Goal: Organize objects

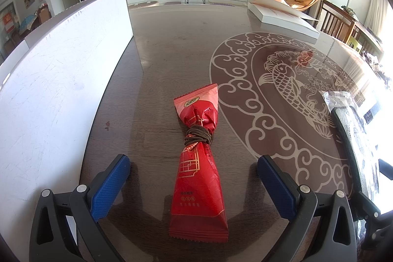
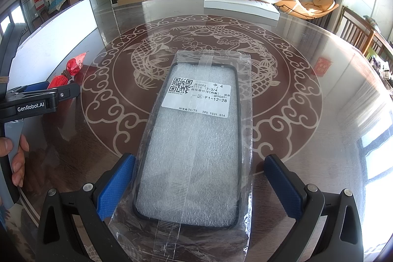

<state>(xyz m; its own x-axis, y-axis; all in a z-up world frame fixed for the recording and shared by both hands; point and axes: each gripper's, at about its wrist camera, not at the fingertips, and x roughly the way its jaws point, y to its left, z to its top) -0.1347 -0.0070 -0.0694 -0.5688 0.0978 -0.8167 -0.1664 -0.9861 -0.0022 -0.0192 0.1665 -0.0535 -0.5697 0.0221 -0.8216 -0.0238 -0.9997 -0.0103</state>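
A red snack packet [image 1: 199, 171], cinched at its middle with a brown elastic band [image 1: 198, 138], lies on the round table. My left gripper [image 1: 194, 178] is open and straddles the packet's near end, blue pads well apart on either side. A phone case in a clear plastic bag [image 2: 194, 139], with white foam and a printed label, lies before my right gripper [image 2: 200, 181], which is open around its near end. The bag's edge [image 1: 351, 129] shows at the right of the left wrist view. The red packet [image 2: 70, 71] and left gripper body [image 2: 36, 100] appear at the left of the right wrist view.
A large white board [image 1: 56, 80] stands along the table's left side. A flat white box [image 2: 242, 4] lies at the far edge. The dark table [image 2: 289, 129] bears a fish pattern. A hand [image 2: 17, 158] grips the left handle. Wooden chairs [image 1: 343, 23] stand right.
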